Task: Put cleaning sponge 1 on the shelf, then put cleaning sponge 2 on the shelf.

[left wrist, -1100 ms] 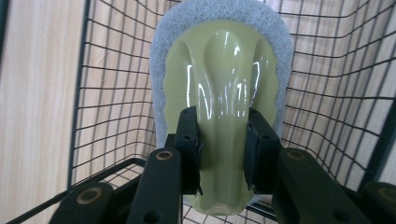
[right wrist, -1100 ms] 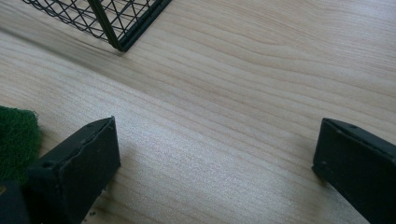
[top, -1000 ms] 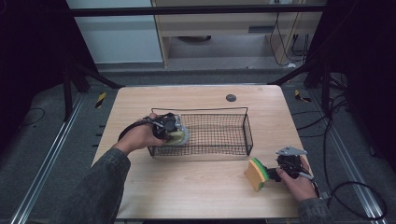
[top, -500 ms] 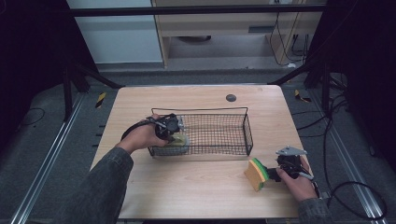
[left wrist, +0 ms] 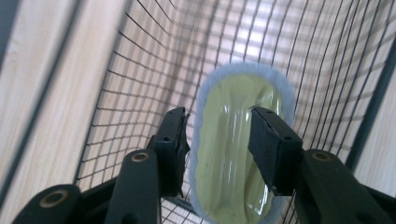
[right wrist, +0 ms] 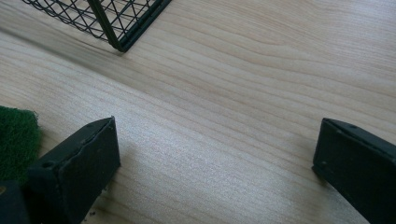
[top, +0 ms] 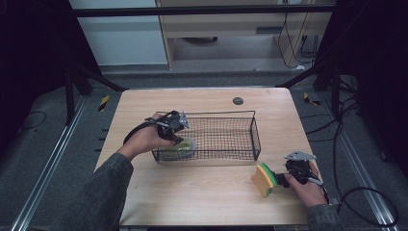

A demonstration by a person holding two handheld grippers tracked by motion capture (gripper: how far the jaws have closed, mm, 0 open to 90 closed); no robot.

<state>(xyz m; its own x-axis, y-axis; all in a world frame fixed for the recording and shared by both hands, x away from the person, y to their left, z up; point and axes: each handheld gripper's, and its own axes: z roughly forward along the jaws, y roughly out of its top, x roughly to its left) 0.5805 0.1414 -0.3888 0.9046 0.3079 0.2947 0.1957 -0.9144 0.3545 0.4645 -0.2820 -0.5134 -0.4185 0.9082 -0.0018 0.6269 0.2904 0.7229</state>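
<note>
A black wire basket (top: pixel 226 137) stands mid-table. At its left end lies a pale yellow-green pad with a blue-grey rim (top: pixel 182 147), resting on the mesh floor (left wrist: pixel 140 70). My left gripper (top: pixel 179 138) reaches down into that end. Its jaws (left wrist: pixel 218 116) have just been opening and stand apart over the pad (left wrist: pixel 224 177), not pressing it. My right gripper (top: pixel 283 177) rests low at the table's front right, open wide (right wrist: pixel 217 126) with bare wood between the jaws. A yellow and green sponge (top: pixel 263 179) stands on edge just left of it, its green face (right wrist: pixel 14 135) outside the left jaw.
A small dark round disc (top: pixel 237 100) lies near the table's far edge. One corner of the basket (right wrist: pixel 119 44) shows ahead of the right gripper. Cables trail off the table's right side. Bare wood (top: pixel 192 192) lies in front of the basket.
The left gripper sank with the pad from the basket's left rim down to its floor. The right hand and the sponge kept still.
</note>
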